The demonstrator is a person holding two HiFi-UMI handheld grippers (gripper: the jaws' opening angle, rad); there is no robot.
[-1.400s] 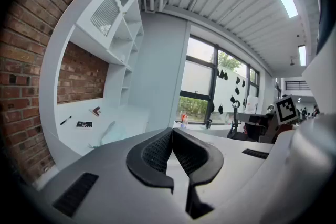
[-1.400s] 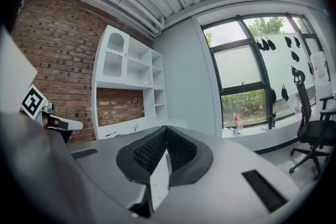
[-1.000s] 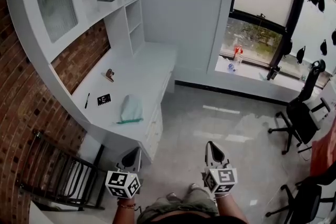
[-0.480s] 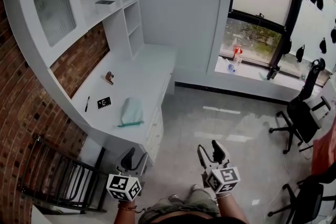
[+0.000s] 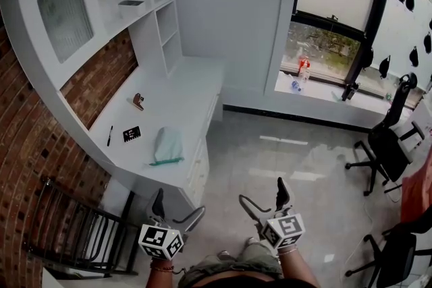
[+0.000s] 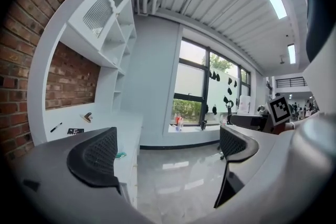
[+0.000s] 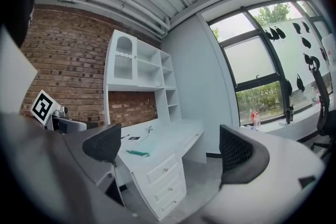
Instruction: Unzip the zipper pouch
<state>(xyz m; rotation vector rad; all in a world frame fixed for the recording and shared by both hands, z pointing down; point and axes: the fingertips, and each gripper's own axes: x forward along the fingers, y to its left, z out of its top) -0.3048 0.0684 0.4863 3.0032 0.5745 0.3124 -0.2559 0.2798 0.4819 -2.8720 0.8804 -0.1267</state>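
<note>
The zipper pouch is pale green with a teal zipper edge. It lies flat near the front edge of the white desk, far ahead of both grippers. It shows as a teal strip in the right gripper view and as a small speck in the left gripper view. My left gripper is held low over the floor beside the desk's corner, its jaws opening wide with nothing between them. My right gripper is beside it over the floor, its jaws also opening and empty.
On the desk lie a black marker card, a pen and a small brown object. Shelves rise behind it against a brick wall. A black metal rack stands at left, office chairs at right, bottles on the sill.
Both grippers' jaws have gone from shut to wide apart. The grippers stay low over the floor, and the pouch has not moved.
</note>
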